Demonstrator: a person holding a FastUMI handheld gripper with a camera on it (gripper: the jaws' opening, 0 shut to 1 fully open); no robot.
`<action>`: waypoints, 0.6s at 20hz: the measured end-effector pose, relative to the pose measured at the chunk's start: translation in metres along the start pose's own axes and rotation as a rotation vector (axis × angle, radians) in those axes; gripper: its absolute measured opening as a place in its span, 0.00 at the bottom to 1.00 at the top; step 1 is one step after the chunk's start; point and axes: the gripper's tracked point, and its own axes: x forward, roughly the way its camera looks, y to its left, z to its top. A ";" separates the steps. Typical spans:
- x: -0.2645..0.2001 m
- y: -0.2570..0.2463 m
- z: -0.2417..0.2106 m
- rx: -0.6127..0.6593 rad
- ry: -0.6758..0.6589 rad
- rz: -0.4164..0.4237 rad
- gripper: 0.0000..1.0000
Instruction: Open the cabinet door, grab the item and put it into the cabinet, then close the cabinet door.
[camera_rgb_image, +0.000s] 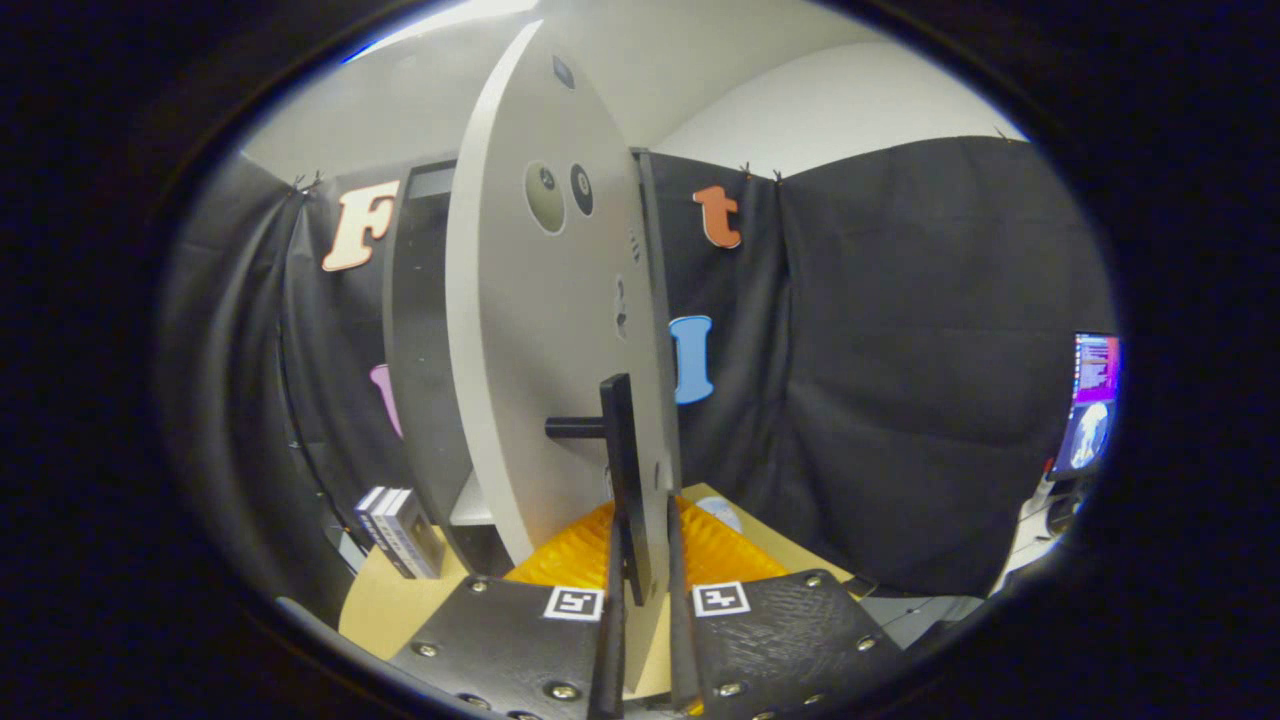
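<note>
The grey cabinet door stands swung out towards me, and I see it nearly edge-on. Its black bar handle runs down into the narrow gap between my fingers. My gripper is shut on the handle, one finger on each side of it, with the door's edge close by. Behind the door, the cabinet shows a dark inside and a pale shelf. An orange ribbed item lies on the wooden table, just beyond my fingers and under the door.
Two small boxes stand on the table beside the cabinet's foot. A small white round thing lies past the orange item. Black cloth walls close the booth behind and to the side. A lit monitor stands far off beyond the table's edge.
</note>
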 end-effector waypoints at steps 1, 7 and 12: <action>0.000 -0.011 0.001 -0.012 -0.004 -0.007 0.18; 0.011 -0.062 0.002 -0.020 0.006 0.062 0.12; 0.029 -0.101 0.007 0.010 -0.019 0.188 0.11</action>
